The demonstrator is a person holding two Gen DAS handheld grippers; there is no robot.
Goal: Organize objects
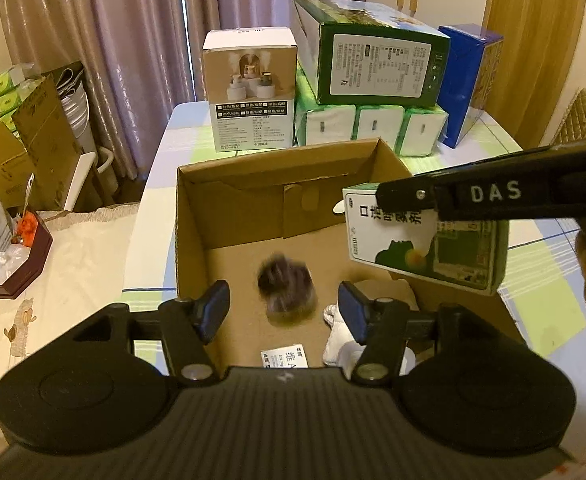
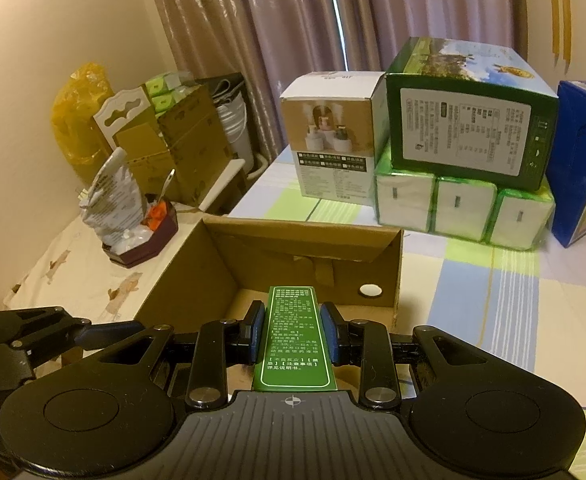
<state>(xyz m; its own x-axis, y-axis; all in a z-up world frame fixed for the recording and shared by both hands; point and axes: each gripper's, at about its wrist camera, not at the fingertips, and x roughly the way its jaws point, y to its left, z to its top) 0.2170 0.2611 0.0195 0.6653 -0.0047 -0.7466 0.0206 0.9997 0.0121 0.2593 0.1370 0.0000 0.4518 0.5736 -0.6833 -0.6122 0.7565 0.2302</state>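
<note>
The right gripper [image 2: 292, 334] clamps a small green carton [image 2: 293, 340] between its blue pads, long axis running straight ahead toward the curtains, above the right edge of the open cardboard box [image 1: 191, 216]. Chinese text covers the carton; the gripper reads "DAS". The left gripper [image 1: 285, 308] is spread wide, holding nothing, over a blurred dark furry ball [image 1: 287, 288] inside the box.

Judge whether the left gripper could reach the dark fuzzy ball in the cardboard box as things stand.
Probably yes: the left gripper is open and empty right above the dark fuzzy ball, and the cardboard box has no lid over it.
</note>
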